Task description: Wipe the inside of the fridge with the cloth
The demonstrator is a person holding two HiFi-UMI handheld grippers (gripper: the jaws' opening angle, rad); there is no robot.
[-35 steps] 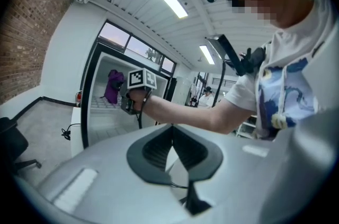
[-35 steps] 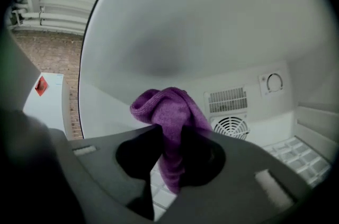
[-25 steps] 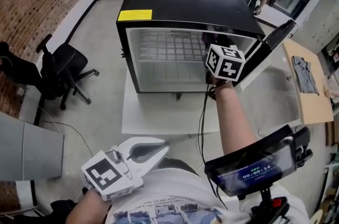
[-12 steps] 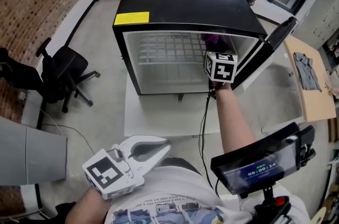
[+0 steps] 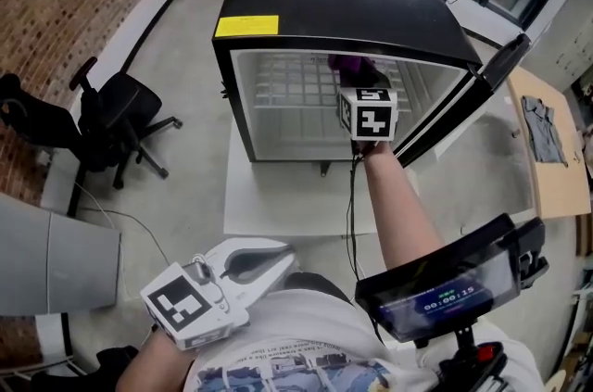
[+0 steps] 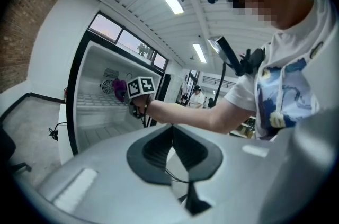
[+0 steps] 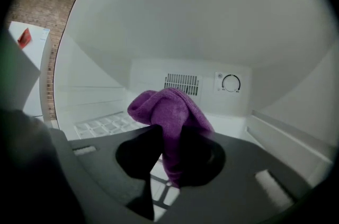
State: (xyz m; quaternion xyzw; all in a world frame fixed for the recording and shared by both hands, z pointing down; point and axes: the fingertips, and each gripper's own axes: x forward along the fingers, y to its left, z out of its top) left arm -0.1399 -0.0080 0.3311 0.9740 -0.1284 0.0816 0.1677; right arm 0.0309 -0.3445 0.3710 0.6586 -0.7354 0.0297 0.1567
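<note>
**Purple cloth held up inside the open fridge**

The right gripper (image 7: 172,157) reaches into the black fridge (image 5: 343,1), whose door (image 5: 463,103) stands open at the right. Its jaws are clamped on a bunched purple cloth (image 7: 169,112), which rises above them in front of the white back wall, near the vent (image 7: 183,81) and the thermostat dial (image 7: 231,82). A wire shelf (image 5: 292,89) lies below the cloth. The left gripper (image 5: 278,259) hangs low by the person's torso, well apart from the fridge, its jaws pressed together with nothing between them. The fridge stands on a white tabletop (image 5: 278,205).
</note>
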